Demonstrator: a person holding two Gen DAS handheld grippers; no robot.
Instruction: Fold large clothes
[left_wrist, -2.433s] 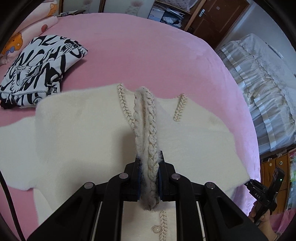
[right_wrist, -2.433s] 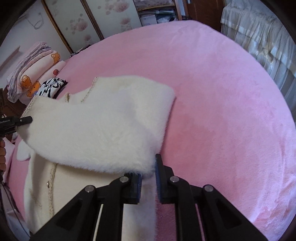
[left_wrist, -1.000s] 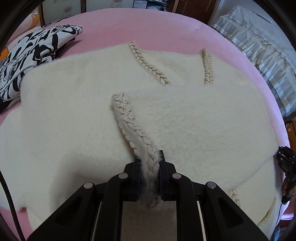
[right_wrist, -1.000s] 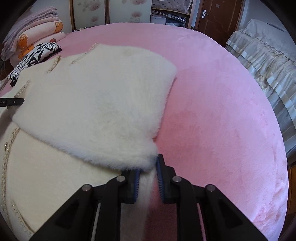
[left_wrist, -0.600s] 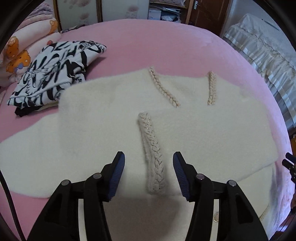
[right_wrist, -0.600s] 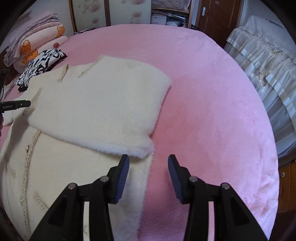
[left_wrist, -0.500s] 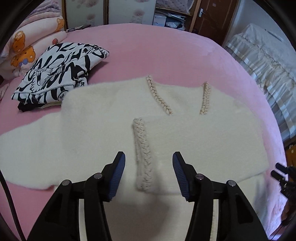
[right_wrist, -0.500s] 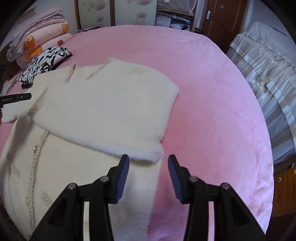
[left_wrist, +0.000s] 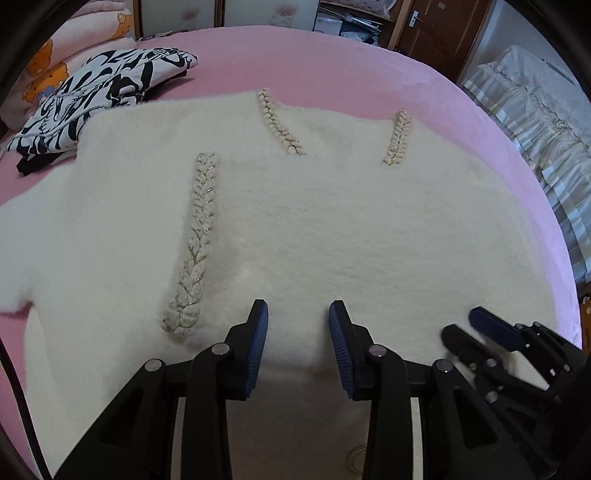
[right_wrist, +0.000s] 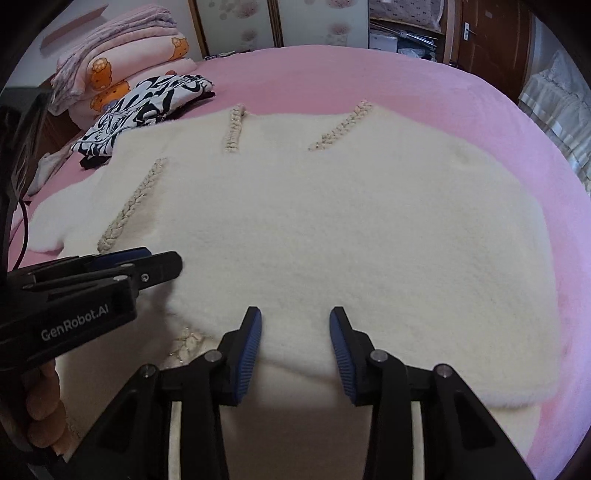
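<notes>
Left gripper (left_wrist: 295, 314) and right gripper (right_wrist: 294, 317): both spread wide, empty, over cream sweater (left_wrist: 332, 229); patterned shirt (left_wrist: 92, 99) at 10 o'clock.

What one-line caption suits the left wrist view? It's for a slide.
Open left gripper poised over a folded cream fuzzy cardigan on a pink bedspread.
</notes>
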